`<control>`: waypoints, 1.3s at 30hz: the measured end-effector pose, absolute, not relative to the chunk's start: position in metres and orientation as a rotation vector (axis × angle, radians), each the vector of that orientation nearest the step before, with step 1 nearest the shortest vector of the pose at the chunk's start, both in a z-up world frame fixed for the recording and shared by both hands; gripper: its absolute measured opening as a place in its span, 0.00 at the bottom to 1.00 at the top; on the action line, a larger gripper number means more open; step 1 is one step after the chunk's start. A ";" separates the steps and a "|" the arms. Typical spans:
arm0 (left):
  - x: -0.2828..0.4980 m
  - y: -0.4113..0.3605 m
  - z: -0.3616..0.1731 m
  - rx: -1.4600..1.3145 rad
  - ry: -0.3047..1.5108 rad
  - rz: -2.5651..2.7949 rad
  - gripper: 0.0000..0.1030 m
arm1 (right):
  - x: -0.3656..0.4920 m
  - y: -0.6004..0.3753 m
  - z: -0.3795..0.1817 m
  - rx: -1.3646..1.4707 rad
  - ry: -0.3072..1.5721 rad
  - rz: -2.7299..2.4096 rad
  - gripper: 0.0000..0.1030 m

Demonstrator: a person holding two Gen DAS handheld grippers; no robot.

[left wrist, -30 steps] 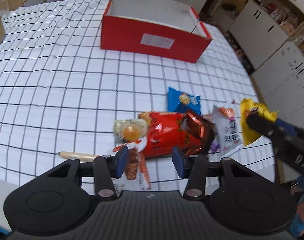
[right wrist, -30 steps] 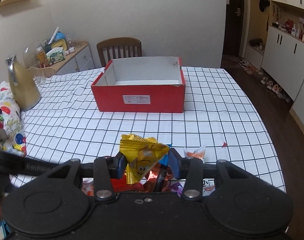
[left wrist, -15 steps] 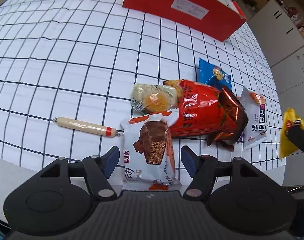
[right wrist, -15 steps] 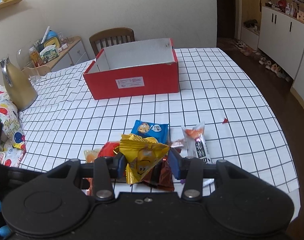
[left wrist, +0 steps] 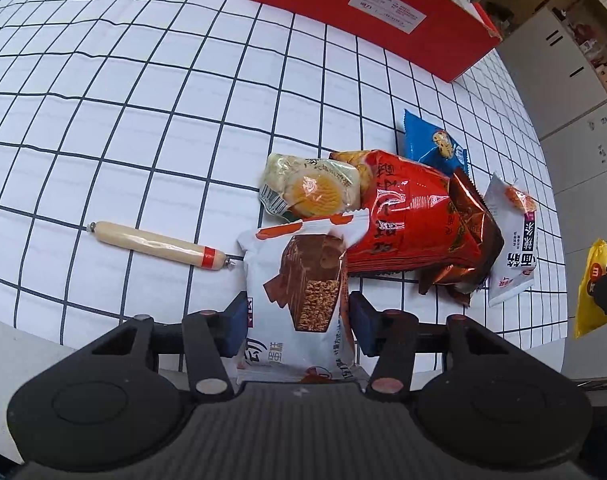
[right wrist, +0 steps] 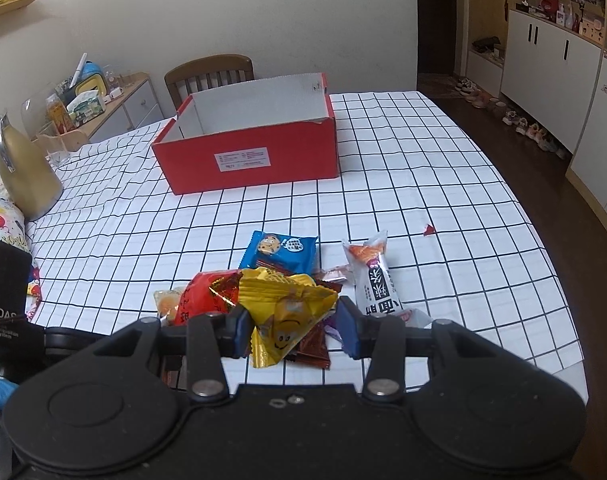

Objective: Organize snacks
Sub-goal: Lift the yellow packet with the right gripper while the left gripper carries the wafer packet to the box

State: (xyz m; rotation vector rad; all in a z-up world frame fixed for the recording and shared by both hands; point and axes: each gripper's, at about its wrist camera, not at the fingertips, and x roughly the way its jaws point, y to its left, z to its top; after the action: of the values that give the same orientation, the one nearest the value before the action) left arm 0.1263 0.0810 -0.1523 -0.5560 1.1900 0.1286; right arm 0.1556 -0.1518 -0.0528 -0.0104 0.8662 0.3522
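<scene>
Both grippers on snacks, box w/ open top behind.
L gripper (left wrist: 297, 318) jaws close against white cake pack (left wrist: 299, 280); R gripper (right wrist: 291, 330) clamps yellow pack (right wrist: 289, 306); red box (right wrist: 247, 154) beyond pile.

Glossy wrappers on matt cloth

I see shiny crinkled foil on the red snack bag (left wrist: 407, 220), smooth plastic on the white cake packet (left wrist: 299, 280), matt cardboard on the red box (right wrist: 247, 156) at twelve o'clock, checked cloth (left wrist: 143, 120) over the bench.

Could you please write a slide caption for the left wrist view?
Left tongs straddle a white cake packet beside the snack pile; red box waits beyond.
</scene>
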 end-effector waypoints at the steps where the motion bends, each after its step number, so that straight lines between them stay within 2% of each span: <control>1: 0.126 0.081 -0.152 -0.556 1.189 0.129 0.50 | 0.156 -0.151 -0.053 -0.012 0.866 0.353 0.42; 6: 0.120 0.086 -0.143 -0.574 1.197 0.126 0.50 | 0.157 -0.147 -0.053 -0.016 0.869 0.360 0.42; 15: 0.126 0.086 -0.088 -0.521 1.112 0.102 0.50 | 0.168 -0.137 -0.041 -0.044 0.843 0.399 0.42; 24: 0.168 0.083 -0.038 -0.470 1.001 0.085 0.50 | 0.197 -0.130 -0.023 -0.074 0.794 0.439 0.42; 39: 0.256 0.086 -0.011 -0.374 0.944 0.142 0.50 | 0.277 -0.119 0.001 -0.122 0.724 0.507 0.42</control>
State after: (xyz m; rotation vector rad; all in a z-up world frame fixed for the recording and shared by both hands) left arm 0.2556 0.0861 -0.0109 -0.3741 0.9439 0.1421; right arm 0.2765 -0.1191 0.0006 -0.1223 0.7245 0.5070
